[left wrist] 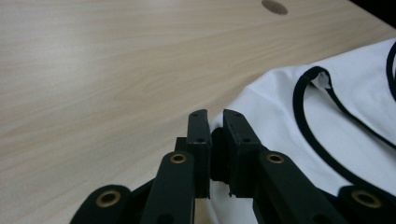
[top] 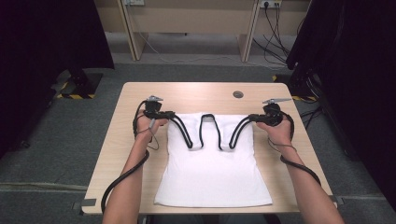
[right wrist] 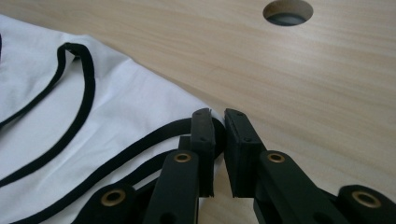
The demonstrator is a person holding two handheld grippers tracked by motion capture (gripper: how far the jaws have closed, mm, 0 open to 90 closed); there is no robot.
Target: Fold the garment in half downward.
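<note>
Gripping the white top (top: pixel 212 172) at its shoulders: left claw (top: pixel 169 115), right claw (top: pixel 252 118); no writing readable.

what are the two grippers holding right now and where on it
Both hold the white tank top: the left gripper is shut on its left shoulder strap end, the right gripper on its right strap end, black trim between the jaws.

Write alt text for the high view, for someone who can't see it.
A person's two hands hold the left gripper and right gripper, each shut on a top corner of a white tank top with black-trimmed straps, lying flat on a light wooden table.
</note>
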